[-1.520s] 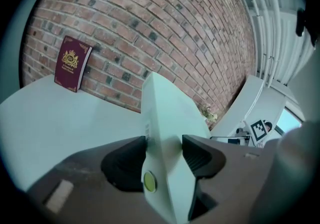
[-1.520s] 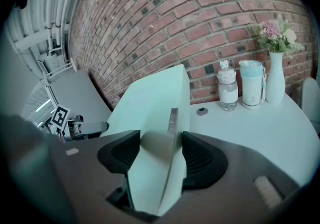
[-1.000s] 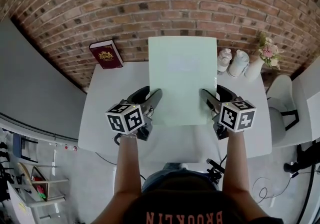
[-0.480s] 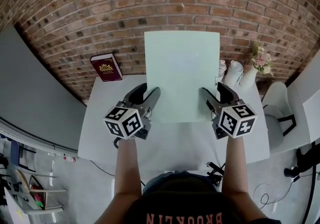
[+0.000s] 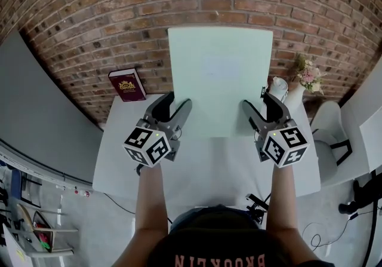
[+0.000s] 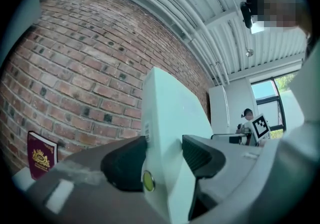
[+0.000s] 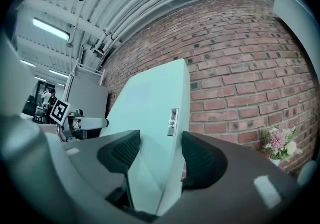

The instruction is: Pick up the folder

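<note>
The pale green folder (image 5: 218, 80), closed and thick-spined, hung clear of the white table (image 5: 119, 158), its broad face turned upward, its two long edges pinched near the person's end by the left gripper (image 5: 178, 102) and right gripper (image 5: 258, 102).

The person's dark shirt (image 5: 218, 258) bears orange letters reading "BROOKLYN", upside down; gold print on the maroon book (image 5: 126, 84) is illegible.
</note>
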A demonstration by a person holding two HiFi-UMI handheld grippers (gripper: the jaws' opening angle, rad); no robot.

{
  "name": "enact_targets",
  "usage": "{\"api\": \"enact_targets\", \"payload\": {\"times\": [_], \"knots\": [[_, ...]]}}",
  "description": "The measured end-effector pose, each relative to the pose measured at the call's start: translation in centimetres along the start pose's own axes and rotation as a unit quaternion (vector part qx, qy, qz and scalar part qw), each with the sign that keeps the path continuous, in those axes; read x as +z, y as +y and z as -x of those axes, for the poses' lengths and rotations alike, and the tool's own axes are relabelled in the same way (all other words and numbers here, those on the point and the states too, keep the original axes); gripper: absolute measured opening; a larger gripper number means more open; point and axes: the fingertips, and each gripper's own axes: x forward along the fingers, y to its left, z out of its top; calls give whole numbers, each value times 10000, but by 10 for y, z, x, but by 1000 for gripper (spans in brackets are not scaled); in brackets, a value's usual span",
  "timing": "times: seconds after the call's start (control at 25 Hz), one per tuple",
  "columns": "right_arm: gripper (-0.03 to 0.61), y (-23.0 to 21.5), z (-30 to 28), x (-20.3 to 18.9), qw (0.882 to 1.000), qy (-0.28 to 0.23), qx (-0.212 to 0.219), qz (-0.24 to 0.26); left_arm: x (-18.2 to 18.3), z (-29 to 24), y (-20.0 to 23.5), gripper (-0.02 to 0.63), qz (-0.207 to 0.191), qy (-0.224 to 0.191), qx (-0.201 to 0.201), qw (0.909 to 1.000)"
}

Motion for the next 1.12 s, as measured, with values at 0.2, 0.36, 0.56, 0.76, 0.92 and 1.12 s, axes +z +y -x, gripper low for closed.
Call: {"api": "enact_targets", "payload": {"times": [0.2,0.36,0.56,0.76,0.92,1.12], "knots": [[267,4,0,18,9995,-256,-6,196,19,2,-2,238,-235,-219,-4,9995],[265,8,0,33,9985,-367,-27,407,32,4,-4,238,-373,-316,18,9988],[262,12,2,44,9975,-489,-30,507,45,7,-7,238,-515,-432,67,9977],[261,13,6,54,9963,-614,-63,603,54,6,-12,238,-585,-537,67,9968],[261,14,6,60,9957,-655,-79,643,61,7,-14,238,-658,-585,68,9961],[259,13,7,62,9959,-660,-104,612,65,7,-15,238,-675,-622,86,9957]]}}
